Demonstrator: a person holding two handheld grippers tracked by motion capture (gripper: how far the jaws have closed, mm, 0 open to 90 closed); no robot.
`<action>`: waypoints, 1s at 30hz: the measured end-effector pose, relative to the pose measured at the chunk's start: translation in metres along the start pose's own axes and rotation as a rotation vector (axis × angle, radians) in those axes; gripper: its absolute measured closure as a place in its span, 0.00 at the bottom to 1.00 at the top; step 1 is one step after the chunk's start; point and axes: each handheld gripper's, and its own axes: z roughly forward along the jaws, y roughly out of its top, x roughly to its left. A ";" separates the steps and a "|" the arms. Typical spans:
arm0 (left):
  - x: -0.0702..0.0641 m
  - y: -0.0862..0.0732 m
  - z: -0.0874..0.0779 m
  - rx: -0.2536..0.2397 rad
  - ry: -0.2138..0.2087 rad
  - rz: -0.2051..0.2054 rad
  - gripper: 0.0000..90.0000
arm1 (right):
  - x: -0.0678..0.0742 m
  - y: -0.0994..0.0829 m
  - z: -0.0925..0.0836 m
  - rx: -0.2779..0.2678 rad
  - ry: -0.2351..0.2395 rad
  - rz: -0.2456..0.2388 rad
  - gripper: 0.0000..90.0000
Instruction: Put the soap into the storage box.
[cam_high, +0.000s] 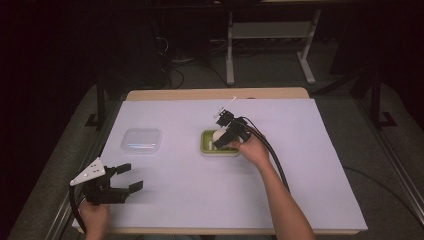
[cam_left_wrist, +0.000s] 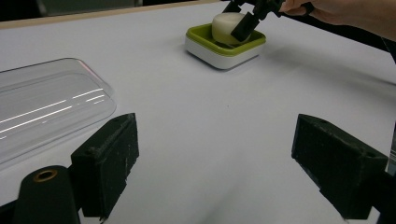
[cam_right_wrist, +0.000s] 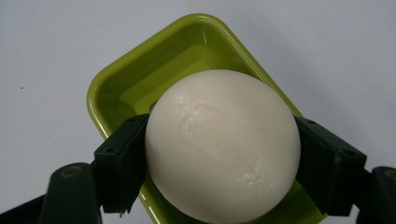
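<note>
From the high view, your right gripper (cam_high: 223, 136) is over the green soap dish (cam_high: 206, 148), which sits mid-table on the white sheet (cam_high: 300, 190); the clear lid (cam_high: 141, 140) lies well to the left of the dish, and your left gripper (cam_high: 125, 177) rests nearer you than the lid, jaws spread and holding nothing. This looks like the step of setting the soap into, or lifting it out of, the dish; which one cannot be told from here.

In the left gripper view, the dish (cam_left_wrist: 224, 49) is far ahead, with the white soap bar (cam_left_wrist: 225, 27) standing in it, pinched by the right gripper (cam_left_wrist: 245, 25). The lid (cam_left_wrist: 46, 105) lies just to the left of your open jaws.

In the right gripper view, the soap (cam_right_wrist: 222, 144) sits squarely between your jaws, both pads pressed against its sides, directly above the dish (cam_right_wrist: 121, 88) basin. If you are placing it, lower it until it seats, then ease the jaws apart.
</note>
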 end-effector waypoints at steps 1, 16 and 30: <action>0.000 0.000 0.000 0.002 0.000 0.001 0.16 | 0.000 0.000 0.000 -0.001 -0.002 -0.001 0.26; 0.000 0.000 0.000 -0.001 0.000 0.002 0.16 | 0.001 0.001 0.005 0.009 -0.001 0.005 0.26; 0.000 0.000 0.000 0.001 0.001 0.006 0.16 | 0.002 0.001 0.006 0.018 -0.004 0.014 0.26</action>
